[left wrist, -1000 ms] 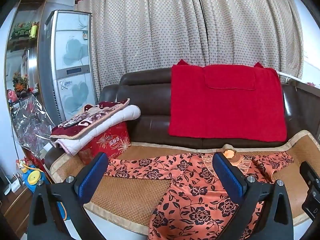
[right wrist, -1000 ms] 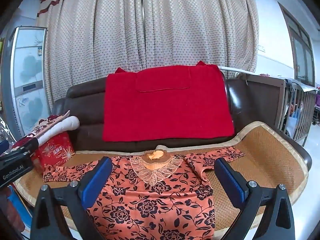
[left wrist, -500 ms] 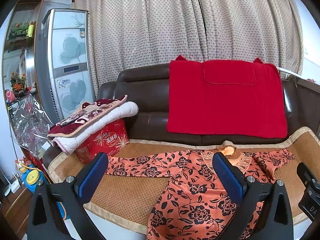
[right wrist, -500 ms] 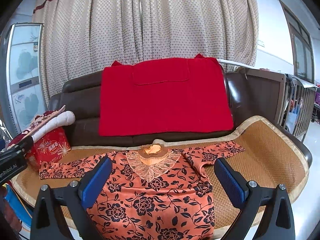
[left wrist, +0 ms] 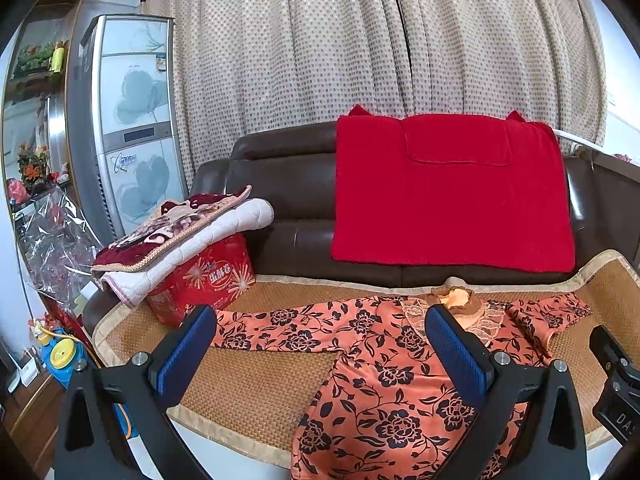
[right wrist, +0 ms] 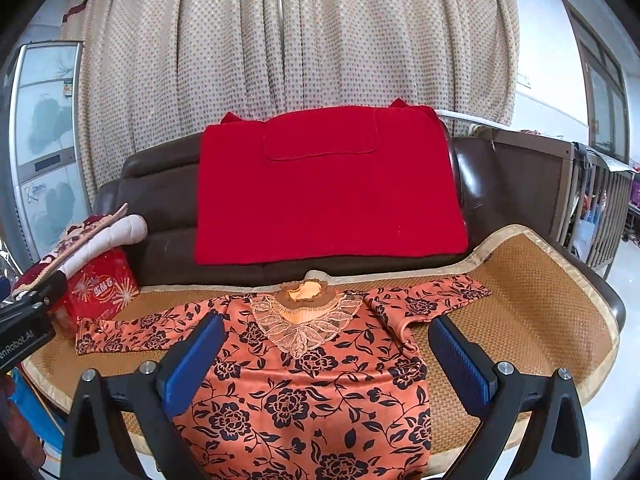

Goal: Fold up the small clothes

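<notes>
An orange top with black flowers and a lace collar (right wrist: 304, 380) lies flat, front up, on the woven mat of the sofa seat, both sleeves spread sideways. In the left wrist view the same top (left wrist: 384, 364) fills the lower right, its left sleeve reaching toward the red box. My left gripper (left wrist: 320, 350) hovers open above the mat and the left sleeve, holding nothing. My right gripper (right wrist: 326, 360) is open over the chest of the top, with nothing between its blue pads. Neither gripper touches the cloth.
A red cloth (right wrist: 328, 188) drapes the brown sofa back (left wrist: 280, 168). A red gift box (left wrist: 204, 276) topped with folded blankets (left wrist: 180, 228) stands at the mat's left end. The woven mat (right wrist: 540, 308) has bare room on the right. A tall appliance (left wrist: 128, 120) stands at left.
Both cameras have tipped slightly, so the sofa and the top sit a little differently in view. The top lies as before and both grippers stay open.
</notes>
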